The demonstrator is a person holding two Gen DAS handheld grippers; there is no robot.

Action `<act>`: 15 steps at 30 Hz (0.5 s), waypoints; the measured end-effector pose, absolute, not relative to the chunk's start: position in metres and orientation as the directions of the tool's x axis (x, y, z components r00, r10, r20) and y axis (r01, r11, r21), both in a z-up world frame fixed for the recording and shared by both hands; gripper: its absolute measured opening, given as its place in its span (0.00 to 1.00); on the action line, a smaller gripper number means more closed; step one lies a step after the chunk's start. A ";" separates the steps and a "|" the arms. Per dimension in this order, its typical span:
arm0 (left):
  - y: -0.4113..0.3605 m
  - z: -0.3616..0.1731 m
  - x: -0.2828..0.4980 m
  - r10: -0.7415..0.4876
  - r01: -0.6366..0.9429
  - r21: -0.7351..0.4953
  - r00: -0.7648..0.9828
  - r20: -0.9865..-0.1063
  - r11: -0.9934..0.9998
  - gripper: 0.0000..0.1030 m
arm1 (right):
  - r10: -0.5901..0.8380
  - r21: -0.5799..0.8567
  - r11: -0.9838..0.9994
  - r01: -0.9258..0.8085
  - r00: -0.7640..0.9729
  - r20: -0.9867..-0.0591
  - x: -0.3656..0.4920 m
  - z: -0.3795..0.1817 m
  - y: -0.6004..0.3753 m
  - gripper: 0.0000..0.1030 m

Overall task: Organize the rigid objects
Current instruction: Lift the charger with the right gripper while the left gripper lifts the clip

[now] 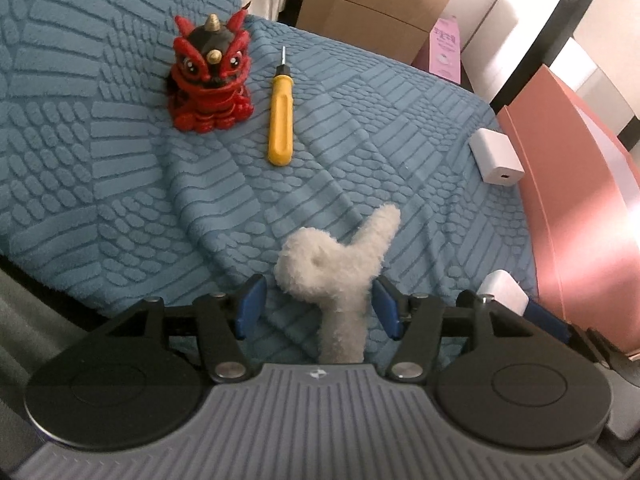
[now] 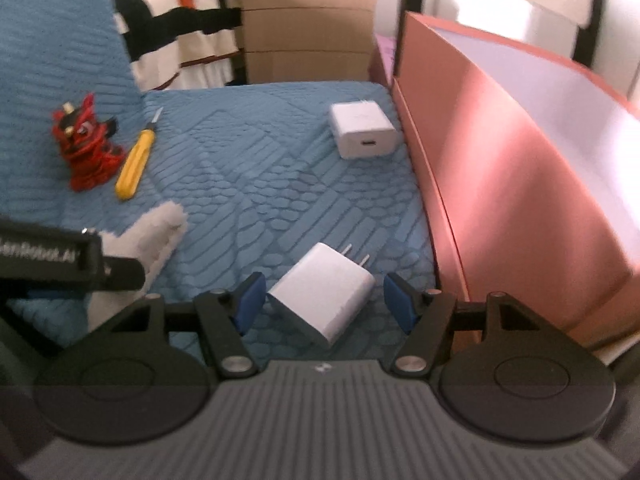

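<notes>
Charger with prongs, white, lies low center on blue blanket, between wide-spread right gripper pads, untouched. Left gripper wide too, fuzzy grey toy between. Second charger upper center; screwdriver, red lion figurine upper left.

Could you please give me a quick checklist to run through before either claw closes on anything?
1. Right claw open around the near white plug-in charger: ok.
2. Charger squared between the blue pads: not ok, it lies diagonally.
3. Left claw open around the fluffy grey plush piece: ok.
4. Is the plush a rigid item: not ok, it looks soft.
5. Room inside the pink box: cannot tell.
6. Yellow-handled screwdriver, red lion figurine and second white charger out of the claws' way: ok.
</notes>
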State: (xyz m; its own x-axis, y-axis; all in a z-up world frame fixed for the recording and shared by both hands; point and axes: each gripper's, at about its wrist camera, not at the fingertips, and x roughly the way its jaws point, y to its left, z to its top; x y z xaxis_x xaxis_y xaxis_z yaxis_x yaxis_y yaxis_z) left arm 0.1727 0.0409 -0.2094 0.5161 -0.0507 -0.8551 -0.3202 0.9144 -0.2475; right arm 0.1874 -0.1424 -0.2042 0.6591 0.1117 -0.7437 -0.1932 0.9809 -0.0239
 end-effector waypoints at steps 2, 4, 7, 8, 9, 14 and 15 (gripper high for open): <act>0.040 -0.210 0.174 -0.048 -0.316 -0.242 0.516 -0.855 0.918 0.62 | 0.101 -0.006 0.987 -0.161 0.647 -0.756 0.190 -0.208 -0.143 0.65; 0.039 -0.211 0.176 -0.042 -0.309 -0.231 0.513 -0.857 0.923 0.62 | 0.095 -0.004 0.989 -0.149 0.650 -0.754 0.189 -0.208 -0.142 0.62; 0.038 -0.212 0.178 -0.046 -0.296 -0.226 0.510 -0.859 0.928 0.62 | 0.097 0.011 0.991 -0.135 0.651 -0.753 0.190 -0.207 -0.142 0.59; 0.037 -0.213 0.179 -0.048 -0.292 -0.224 0.507 -0.860 0.930 0.62 | 0.098 0.013 0.991 -0.135 0.650 -0.753 0.191 -0.206 -0.142 0.59; 0.037 -0.214 0.179 -0.047 -0.291 -0.221 0.505 -0.862 0.931 0.62 | 0.102 0.015 0.990 -0.138 0.648 -0.755 0.192 -0.206 -0.142 0.59; 0.040 -0.215 0.182 -0.036 -0.294 -0.213 0.508 -0.861 0.932 0.62 | 0.125 0.030 0.987 -0.157 0.642 -0.756 0.194 -0.202 -0.147 0.59; 0.040 -0.215 0.183 -0.033 -0.292 -0.209 0.510 -0.859 0.933 0.62 | 0.132 0.033 0.986 -0.163 0.644 -0.753 0.194 -0.201 -0.148 0.59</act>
